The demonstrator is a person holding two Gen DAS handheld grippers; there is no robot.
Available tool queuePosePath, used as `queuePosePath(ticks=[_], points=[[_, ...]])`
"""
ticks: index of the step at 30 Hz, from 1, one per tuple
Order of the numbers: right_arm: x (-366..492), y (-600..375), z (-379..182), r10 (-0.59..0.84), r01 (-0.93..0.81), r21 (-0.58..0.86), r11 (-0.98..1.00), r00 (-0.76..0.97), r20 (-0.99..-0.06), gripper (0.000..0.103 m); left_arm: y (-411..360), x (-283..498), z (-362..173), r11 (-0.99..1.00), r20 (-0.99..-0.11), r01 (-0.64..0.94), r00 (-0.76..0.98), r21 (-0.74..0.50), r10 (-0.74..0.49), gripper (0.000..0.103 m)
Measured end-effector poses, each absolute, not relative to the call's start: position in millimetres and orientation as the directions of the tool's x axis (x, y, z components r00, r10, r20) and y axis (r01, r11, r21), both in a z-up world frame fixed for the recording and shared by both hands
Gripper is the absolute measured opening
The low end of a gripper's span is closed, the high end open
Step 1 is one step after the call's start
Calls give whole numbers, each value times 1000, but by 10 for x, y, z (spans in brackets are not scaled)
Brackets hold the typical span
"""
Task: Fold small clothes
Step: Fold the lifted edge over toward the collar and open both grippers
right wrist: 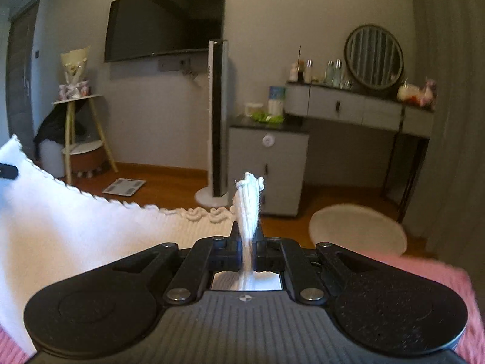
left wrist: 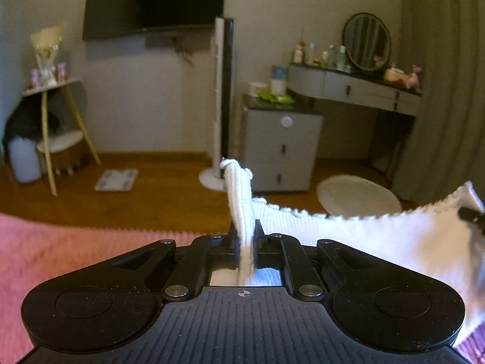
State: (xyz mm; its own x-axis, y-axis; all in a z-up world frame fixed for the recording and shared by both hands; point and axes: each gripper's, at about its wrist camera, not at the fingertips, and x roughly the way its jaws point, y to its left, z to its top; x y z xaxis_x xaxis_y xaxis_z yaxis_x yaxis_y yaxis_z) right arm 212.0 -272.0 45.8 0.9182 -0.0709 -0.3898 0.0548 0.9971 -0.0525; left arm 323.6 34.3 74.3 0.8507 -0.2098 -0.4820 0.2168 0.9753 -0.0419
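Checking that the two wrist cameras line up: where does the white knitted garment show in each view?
Left wrist: the white knitted garment is pinched at centre in the left tongs and spreads to the right edge.
Right wrist: the same garment is pinched at centre in the right tongs and spreads to the left edge.
Shared landmark: the tower fan stands just behind the pinched corner in both.
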Motion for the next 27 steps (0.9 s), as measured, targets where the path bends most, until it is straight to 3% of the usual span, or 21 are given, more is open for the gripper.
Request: queuePosePath(ticks=[6,19,22,23,25,27], points=[[2701,-2678,363,-162,128,-112,985,907,-388,6,198,3708,574,987,-484,158,864,6,-136,10],[3265,-2704,-404,-250,181,-181,967,816,-522,6,-10,4218,-296,982,-573,74,818,176,41,10],[3305,-2707,-528,-264,177,-207,962,799,-541,7,-68,4270,-511,962,-599,58,792,266,118,16],[3320,-2708,-579,-273,179,-218,959,787,-554,10,-103,4277,-591,945,-607,58,779,322,159,19],[3339,-2699,-620,-326,213,-257,942,756,-567,43,-159,4265,-650,908,-588,34,772,418,242,23],[3201,-2716,-491,-380,282,-262,923,772,-510,49,-78,4205,-501,940,-609,12,765,340,210,25]])
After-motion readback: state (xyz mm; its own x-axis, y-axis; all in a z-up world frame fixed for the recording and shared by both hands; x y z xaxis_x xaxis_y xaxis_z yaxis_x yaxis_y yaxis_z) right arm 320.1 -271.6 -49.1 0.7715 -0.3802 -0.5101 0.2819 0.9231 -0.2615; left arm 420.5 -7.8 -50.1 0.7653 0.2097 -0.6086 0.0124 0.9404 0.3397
